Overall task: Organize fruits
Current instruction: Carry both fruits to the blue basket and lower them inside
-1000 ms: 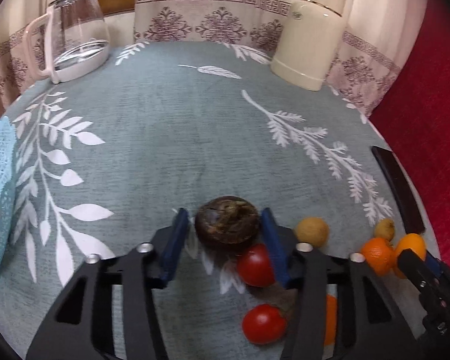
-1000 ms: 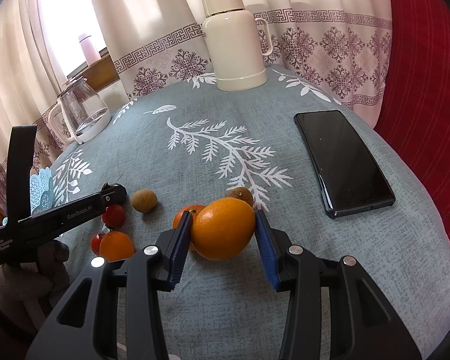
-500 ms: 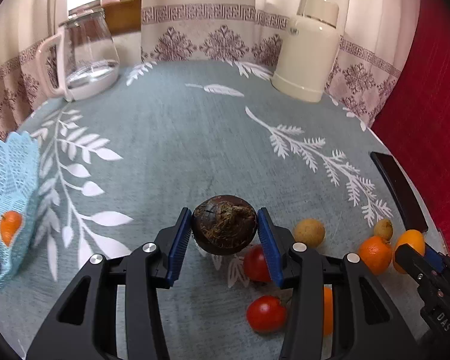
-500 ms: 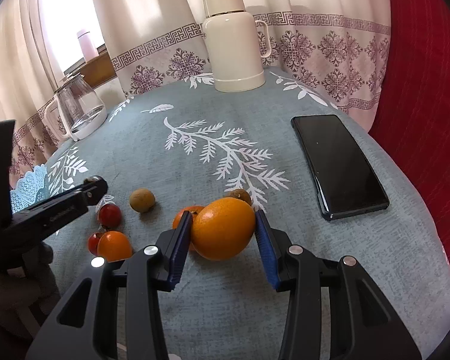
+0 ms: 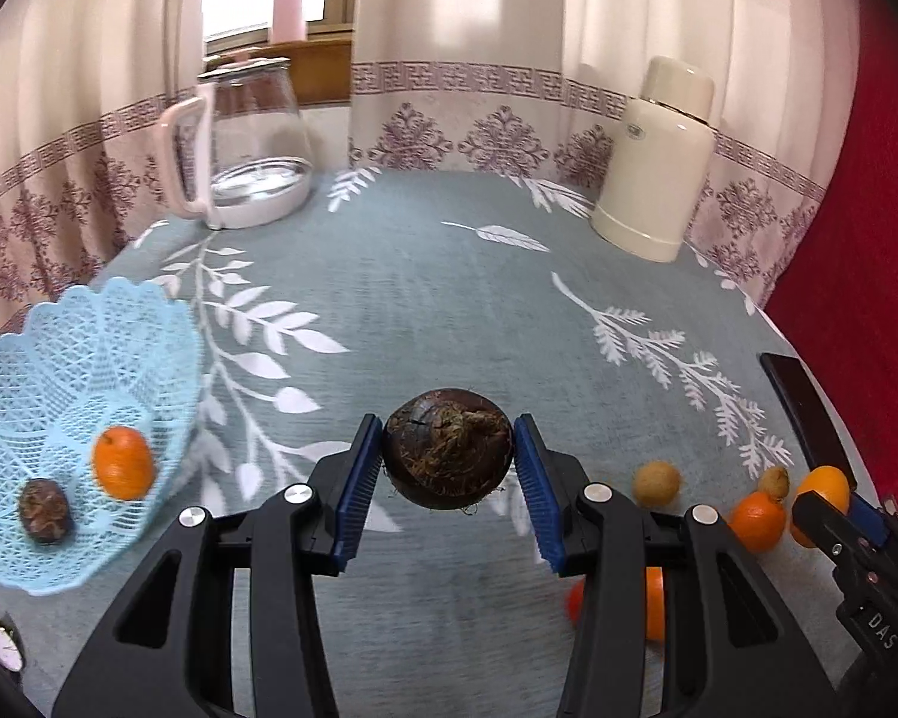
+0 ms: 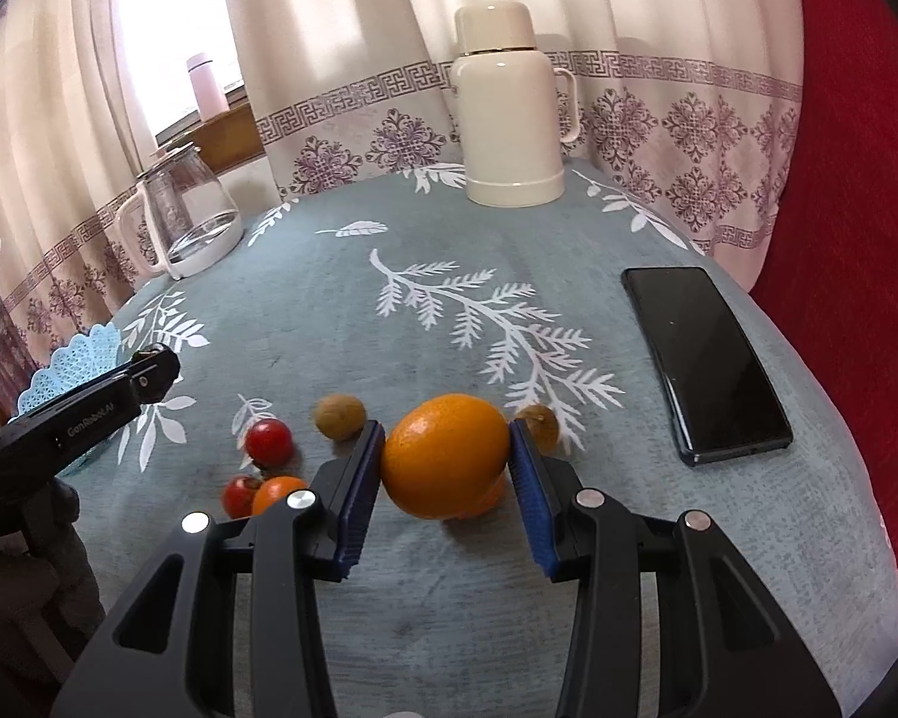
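Left tongs [image 5: 448, 466] are pinching the brown fruit [image 5: 447, 456] up off the counter [image 5: 449, 311], probably so it clears the loose fruit on the way to the basket [image 5: 78, 371]. Right tongs [image 6: 446, 461] are squeezing the orange [image 6: 445, 455] low over the cloth. There's plenty of bare counter toward the basket, which is sitting near the left edge.

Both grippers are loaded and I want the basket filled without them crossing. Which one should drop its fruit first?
Left, probably. The left gripper holds the dark brown fruit with the blue basket just to its left. The right gripper grips the orange farther away, with the left gripper between it and the basket.
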Demonstrator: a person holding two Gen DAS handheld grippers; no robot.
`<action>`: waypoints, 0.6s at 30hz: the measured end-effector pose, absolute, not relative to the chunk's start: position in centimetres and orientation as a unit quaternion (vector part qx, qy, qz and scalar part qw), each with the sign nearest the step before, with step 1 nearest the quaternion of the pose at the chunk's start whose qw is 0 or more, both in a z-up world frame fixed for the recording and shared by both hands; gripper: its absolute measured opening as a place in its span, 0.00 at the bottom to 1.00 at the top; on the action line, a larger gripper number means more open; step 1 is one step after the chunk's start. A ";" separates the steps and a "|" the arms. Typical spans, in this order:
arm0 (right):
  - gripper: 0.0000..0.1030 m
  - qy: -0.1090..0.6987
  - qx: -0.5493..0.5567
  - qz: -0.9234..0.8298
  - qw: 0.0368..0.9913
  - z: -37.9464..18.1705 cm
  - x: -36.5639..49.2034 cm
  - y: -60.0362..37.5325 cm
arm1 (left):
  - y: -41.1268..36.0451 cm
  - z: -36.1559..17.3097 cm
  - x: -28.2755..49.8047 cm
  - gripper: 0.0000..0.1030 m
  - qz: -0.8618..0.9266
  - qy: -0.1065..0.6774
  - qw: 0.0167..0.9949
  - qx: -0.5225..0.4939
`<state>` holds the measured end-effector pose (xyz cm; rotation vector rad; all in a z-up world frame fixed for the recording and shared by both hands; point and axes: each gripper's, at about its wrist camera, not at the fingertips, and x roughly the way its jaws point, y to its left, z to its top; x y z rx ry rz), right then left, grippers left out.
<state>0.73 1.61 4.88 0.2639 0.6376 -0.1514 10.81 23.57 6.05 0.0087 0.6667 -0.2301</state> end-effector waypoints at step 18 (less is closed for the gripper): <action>0.41 0.316 0.105 -0.034 0.942 5.8 1.5 6.0 | 31.3 7.5 10.3 0.45 -0.038 0.304 0.951 -0.029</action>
